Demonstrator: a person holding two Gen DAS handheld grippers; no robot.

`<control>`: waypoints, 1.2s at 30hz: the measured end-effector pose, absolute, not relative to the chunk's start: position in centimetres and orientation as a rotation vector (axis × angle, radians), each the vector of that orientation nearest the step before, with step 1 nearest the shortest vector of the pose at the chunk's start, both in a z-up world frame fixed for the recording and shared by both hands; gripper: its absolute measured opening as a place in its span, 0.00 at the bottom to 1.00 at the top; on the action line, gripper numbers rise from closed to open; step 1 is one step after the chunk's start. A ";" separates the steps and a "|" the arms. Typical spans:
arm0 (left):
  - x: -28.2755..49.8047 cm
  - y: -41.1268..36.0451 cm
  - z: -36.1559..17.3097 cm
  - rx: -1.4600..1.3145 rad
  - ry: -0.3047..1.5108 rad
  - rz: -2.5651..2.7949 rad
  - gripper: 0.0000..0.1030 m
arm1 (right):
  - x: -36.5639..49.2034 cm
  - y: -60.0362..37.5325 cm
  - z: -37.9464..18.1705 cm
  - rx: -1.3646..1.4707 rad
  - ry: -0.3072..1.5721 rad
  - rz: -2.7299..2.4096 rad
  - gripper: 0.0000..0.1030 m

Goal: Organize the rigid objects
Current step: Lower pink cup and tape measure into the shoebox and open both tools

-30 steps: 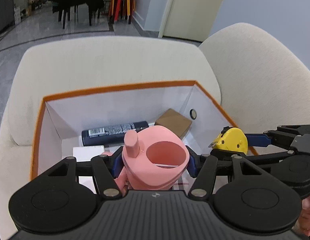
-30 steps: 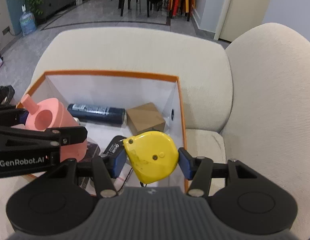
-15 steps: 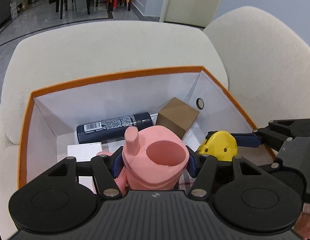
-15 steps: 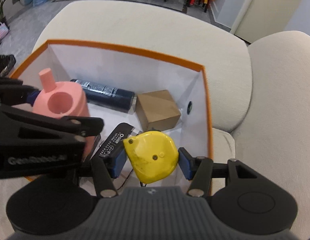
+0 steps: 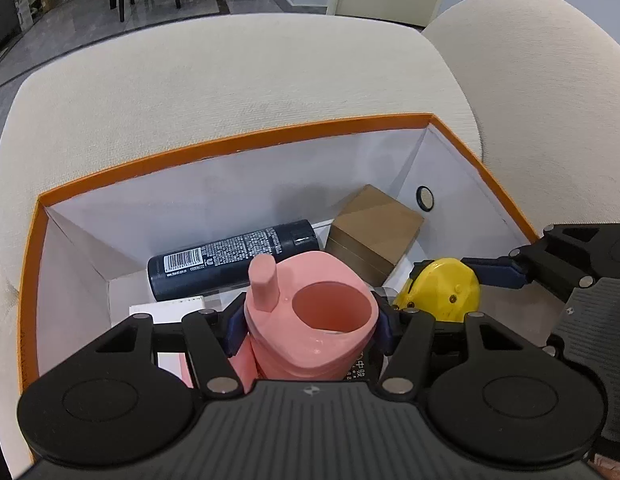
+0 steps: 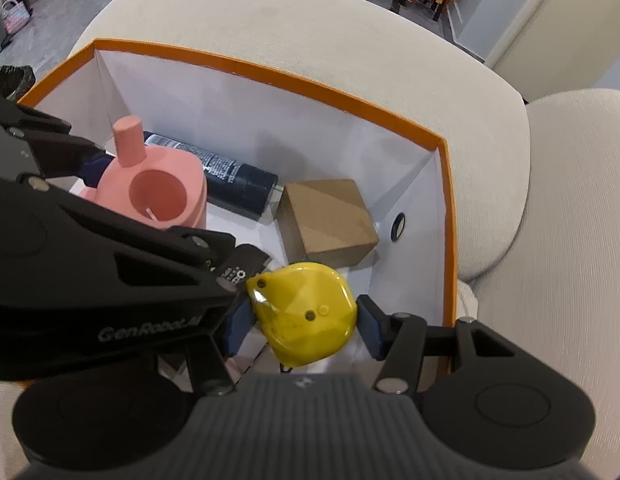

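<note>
Left wrist view: my left gripper has its fingers closed partway, approx the width of the pink cup, w/ the blue pads pressed on both its sides. The cup sits upright, round mouth up, a stubby peg on its rim. It hangs inside the orange-rimmed box, low over the contents. Behind it a dark spray can lies on its side along the back wall, and a brown cardboard box sits in the back right corner. A white flat item lies under my left finger; can't tell what it is. To the right, my other gripper holds the yellow tape measure, just beside the cup.

Right wrist view: my right gripper has its fingers closed partway too, clamped on the tape measure from both sides. It's inside the box near the right wall, in front of the cardboard box. The left gripper crosses the left of the frame w/ the cup in front of the can. The box rests on a cream sofa.
</note>
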State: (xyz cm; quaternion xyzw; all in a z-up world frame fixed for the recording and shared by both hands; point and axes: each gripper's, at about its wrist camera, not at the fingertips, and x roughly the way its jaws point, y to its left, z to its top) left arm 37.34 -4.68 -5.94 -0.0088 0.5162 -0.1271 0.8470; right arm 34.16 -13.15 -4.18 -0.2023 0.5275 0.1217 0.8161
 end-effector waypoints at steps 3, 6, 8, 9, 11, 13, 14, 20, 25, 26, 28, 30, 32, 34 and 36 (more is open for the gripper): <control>37.8 -4.7 -6.0 -0.012 1.107 -0.265 0.67 | 34.5 -13.0 -4.4 -0.457 1.127 0.271 0.54; 38.1 -4.7 -6.1 0.010 1.113 -0.245 0.67 | 34.9 -13.0 -4.6 -0.484 1.115 0.266 0.53; 38.5 -4.4 -6.3 0.001 1.126 -0.239 0.67 | 35.2 -13.1 -4.7 -0.486 1.118 0.262 0.52; 38.5 -4.3 -6.4 -0.005 1.131 -0.237 0.67 | 35.4 -13.1 -4.7 -0.492 1.119 0.262 0.52; 38.6 -4.2 -6.6 -0.011 1.137 -0.226 0.66 | 35.5 -13.0 -4.8 -0.506 1.115 0.262 0.53; 38.8 -4.1 -6.7 -0.014 1.148 -0.211 0.69 | 35.5 -13.0 -4.9 -0.520 1.104 0.262 0.63; 38.8 -4.1 -6.7 -0.014 1.151 -0.208 0.71 | 35.6 -12.8 -5.1 -0.533 1.098 0.260 0.70; 38.7 -4.4 -6.4 -0.018 1.138 -0.208 0.75 | 35.7 -12.8 -4.9 -0.560 1.086 0.261 0.72; 38.4 -4.6 -5.3 -0.009 1.121 -0.208 0.76 | 35.5 -12.9 -4.4 -0.556 1.081 0.252 0.72; 38.3 -4.6 -5.2 -0.008 1.119 -0.209 0.76 | 35.4 -13.0 -4.2 -0.557 1.080 0.249 0.72; 38.0 -4.5 -4.7 -0.004 1.117 -0.212 0.76 | 35.3 -13.1 -3.9 -0.557 1.076 0.245 0.72; 38.0 -4.4 -4.5 0.001 1.114 -0.209 0.76 | 35.0 -13.2 -3.5 -0.545 1.078 0.249 0.72; 37.8 -4.3 -4.3 -0.001 1.110 -0.208 0.76 | 34.7 -13.1 -3.1 -0.542 1.074 0.244 0.72; 37.5 -4.3 -4.0 -0.001 1.107 -0.208 0.76 | 34.6 -13.1 -2.7 -0.547 1.067 0.235 0.72; 37.2 -4.3 -3.7 0.000 1.107 -0.207 0.76 | 34.6 -13.2 -2.3 -0.545 1.065 0.233 0.72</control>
